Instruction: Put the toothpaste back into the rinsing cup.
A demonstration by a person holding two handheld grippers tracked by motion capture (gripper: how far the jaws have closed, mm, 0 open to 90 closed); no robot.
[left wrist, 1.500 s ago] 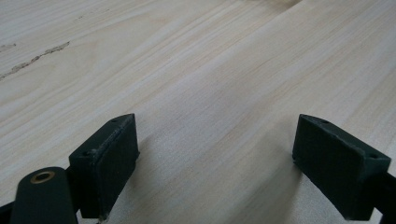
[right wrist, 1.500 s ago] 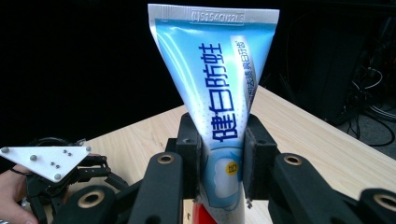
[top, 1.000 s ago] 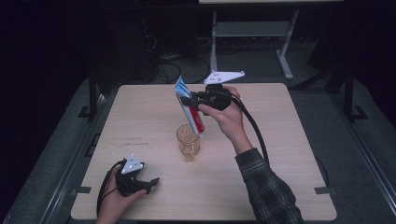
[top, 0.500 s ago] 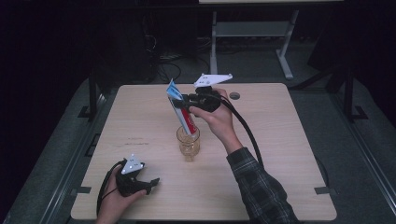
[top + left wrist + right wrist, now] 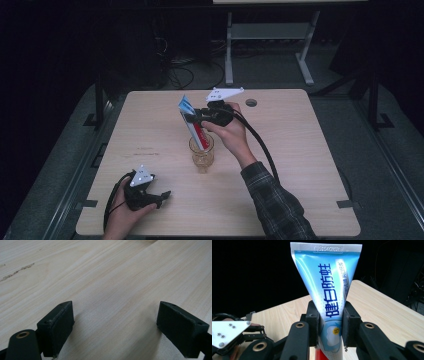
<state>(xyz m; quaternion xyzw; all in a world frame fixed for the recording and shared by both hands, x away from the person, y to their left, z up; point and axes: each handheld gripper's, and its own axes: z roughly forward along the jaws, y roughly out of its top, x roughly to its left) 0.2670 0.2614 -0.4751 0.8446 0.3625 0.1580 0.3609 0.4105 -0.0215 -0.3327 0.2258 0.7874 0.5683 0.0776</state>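
At a pale wooden table (image 5: 310, 165), the right gripper (image 5: 192, 120) clamps a blue-and-white toothpaste tube (image 5: 192, 125), its jaws pressed against both flat sides of the tube in the right gripper view (image 5: 329, 305). The tube leans with its crimped end up and its red lower end inside the mouth of a clear drinking glass (image 5: 201, 152) standing near the table's middle. The left gripper (image 5: 159, 196) sits low at the near left corner, well apart from the glass, its jaws spread wide over bare wood with nothing between them (image 5: 115, 335). A small dark disc (image 5: 251, 102) lies near the far edge. Beyond the table, cables (image 5: 175, 75) and a metal stand (image 5: 270, 35) occupy the dark floor.
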